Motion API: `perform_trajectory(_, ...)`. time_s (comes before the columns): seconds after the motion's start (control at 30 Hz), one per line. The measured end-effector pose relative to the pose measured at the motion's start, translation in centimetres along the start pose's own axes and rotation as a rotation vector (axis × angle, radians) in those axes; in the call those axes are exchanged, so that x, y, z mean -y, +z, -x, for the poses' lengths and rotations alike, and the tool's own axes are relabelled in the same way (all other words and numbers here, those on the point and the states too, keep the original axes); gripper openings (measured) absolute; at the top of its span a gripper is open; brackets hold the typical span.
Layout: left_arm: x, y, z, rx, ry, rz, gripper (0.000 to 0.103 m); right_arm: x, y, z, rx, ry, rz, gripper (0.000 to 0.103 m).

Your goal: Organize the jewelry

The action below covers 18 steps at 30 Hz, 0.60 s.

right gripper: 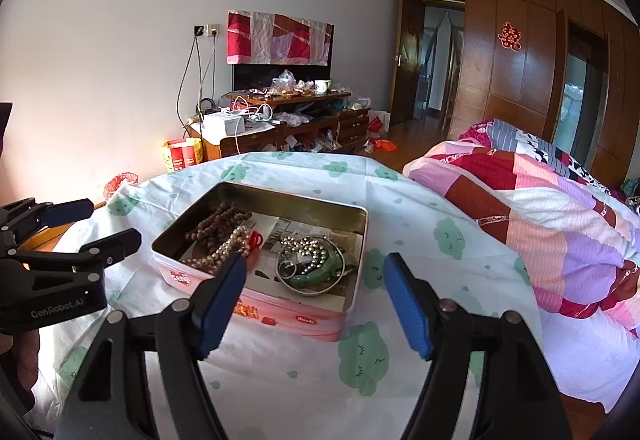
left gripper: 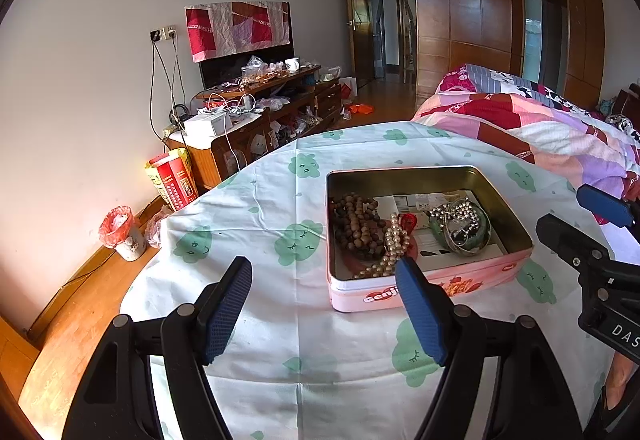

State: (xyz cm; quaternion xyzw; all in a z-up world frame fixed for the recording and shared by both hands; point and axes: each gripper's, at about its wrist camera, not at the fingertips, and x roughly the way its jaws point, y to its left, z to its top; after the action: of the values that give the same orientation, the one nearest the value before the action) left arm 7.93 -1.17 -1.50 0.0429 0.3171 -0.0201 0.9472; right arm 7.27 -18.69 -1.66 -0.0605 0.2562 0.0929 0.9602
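An open pink tin (left gripper: 440, 282) (right gripper: 296, 314) sits on the table's cloud-print cloth (left gripper: 280, 208). Inside lie brown wooden beads (left gripper: 356, 226) (right gripper: 218, 222), a pearl strand (left gripper: 390, 248) (right gripper: 230, 244), a small red piece (left gripper: 409, 220) (right gripper: 256, 239), silver beads and bangles over a green bangle (left gripper: 460, 224) (right gripper: 312, 268). My left gripper (left gripper: 324, 280) is open and empty, just in front of the tin's left part. My right gripper (right gripper: 316, 276) is open and empty, in front of the tin's near right corner; it also shows at the right edge of the left wrist view (left gripper: 584, 220).
A bed with a patchwork quilt (left gripper: 540, 124) (right gripper: 540, 208) lies right of the table. A cluttered wooden TV cabinet (left gripper: 256, 120) (right gripper: 288, 120) stands against the far wall. A red-lined bin (left gripper: 120, 228) and a red-yellow box (left gripper: 172, 178) are on the floor at left.
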Motion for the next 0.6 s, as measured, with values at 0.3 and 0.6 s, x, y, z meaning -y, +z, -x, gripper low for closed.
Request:
perform_trajectory(0.3,-0.07,0.02,0.47,0.007,0.008,0.007,0.075,0.17,-0.03,0.27,0.006,0.003,-0.003,0.075)
perform_trajectory(0.6,-0.11,-0.14,0.48,0.007,0.010,0.014,0.075,-0.02,0.01,0.23,-0.002,0.007,-0.007,0.076)
